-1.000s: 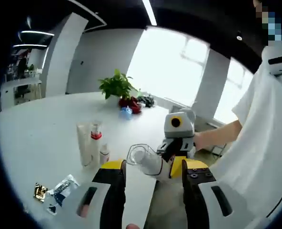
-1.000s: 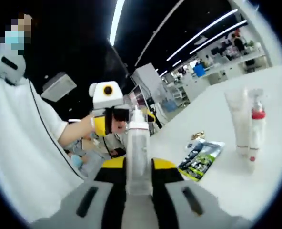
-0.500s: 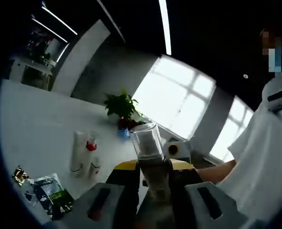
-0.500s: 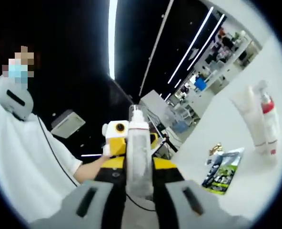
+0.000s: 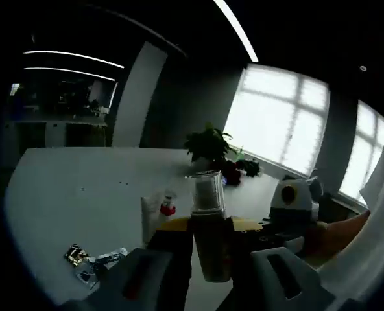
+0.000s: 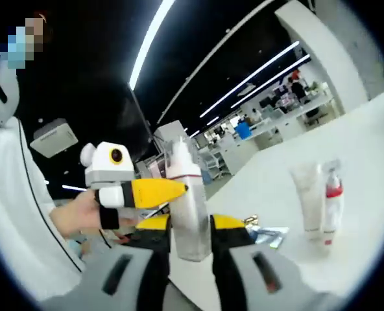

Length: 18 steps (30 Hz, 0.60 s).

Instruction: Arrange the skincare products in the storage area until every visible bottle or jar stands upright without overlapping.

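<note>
A clear bottle [image 5: 205,194] with a white cap [image 6: 181,157] is held off the table between both grippers. My left gripper [image 5: 208,225] is shut on it, the bottle's flat end pointing away from the camera. My right gripper [image 6: 191,225] is shut on the lower body of the bottle [image 6: 189,214]. The left gripper [image 6: 146,192] reaches in from the left, its yellow jaws against the bottle's upper part. The right gripper [image 5: 294,197] shows at the right, held by a hand. On the white table [image 5: 82,194] stand a white tube [image 6: 307,201] and a red-collared spray bottle [image 6: 331,207].
Several sachets [image 5: 88,262] lie on the table near its front edge, also seen as a foil packet [image 6: 264,234]. A potted plant [image 5: 208,144] and small red items stand at the far side by the windows. A person in a white shirt [image 6: 17,194] stands close.
One second ago my left gripper was open beside the bottle held by the right gripper; it has since shut on the bottle. Both views have swung with the hands.
</note>
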{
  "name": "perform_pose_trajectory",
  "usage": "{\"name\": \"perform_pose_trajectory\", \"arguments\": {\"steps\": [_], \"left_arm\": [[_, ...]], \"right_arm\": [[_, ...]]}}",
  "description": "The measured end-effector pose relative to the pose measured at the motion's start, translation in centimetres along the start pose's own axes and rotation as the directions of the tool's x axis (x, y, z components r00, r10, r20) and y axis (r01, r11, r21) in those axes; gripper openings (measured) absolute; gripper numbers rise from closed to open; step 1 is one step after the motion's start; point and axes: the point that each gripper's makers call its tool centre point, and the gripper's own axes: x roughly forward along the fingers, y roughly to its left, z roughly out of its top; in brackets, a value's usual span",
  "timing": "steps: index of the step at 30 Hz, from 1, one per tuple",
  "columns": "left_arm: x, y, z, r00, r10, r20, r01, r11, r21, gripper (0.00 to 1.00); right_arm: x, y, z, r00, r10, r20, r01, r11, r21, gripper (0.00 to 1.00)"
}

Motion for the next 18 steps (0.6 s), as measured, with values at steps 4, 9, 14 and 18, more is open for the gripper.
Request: {"name": "perform_pose_trajectory", "arguments": {"steps": [4, 9, 14, 18], "left_arm": [[0.2, -0.5, 0.5, 0.995, 0.095, 0.044, -0.093, 0.995, -0.034, 0.17], [0.1, 0.0, 0.1, 0.974, 0.22, 0.056, -0.221, 0.975, 0.015, 0.17], [-0.3, 0.2, -0.6, 0.979, 0.201, 0.036, -0.202, 0.979, 0.001, 0.17], [-0.4, -0.3, -0.7, 0.987, 0.158, 0.032, -0.158, 0.987, 0.0, 0.18]], "right_arm": [[0.2, -0.2, 0.4, 0.994, -0.11, -0.025, 0.106, 0.987, -0.122, 0.25], [0.4, -0.5, 0.9, 0.978, -0.205, -0.022, 0.2, 0.967, -0.156, 0.2], [0.2, -0.2, 0.0, 0.988, -0.148, -0.05, 0.142, 0.985, -0.095, 0.19], [-0.1, 0.0, 0.0, 0.992, -0.119, -0.052, 0.115, 0.99, -0.086, 0.19]]}}
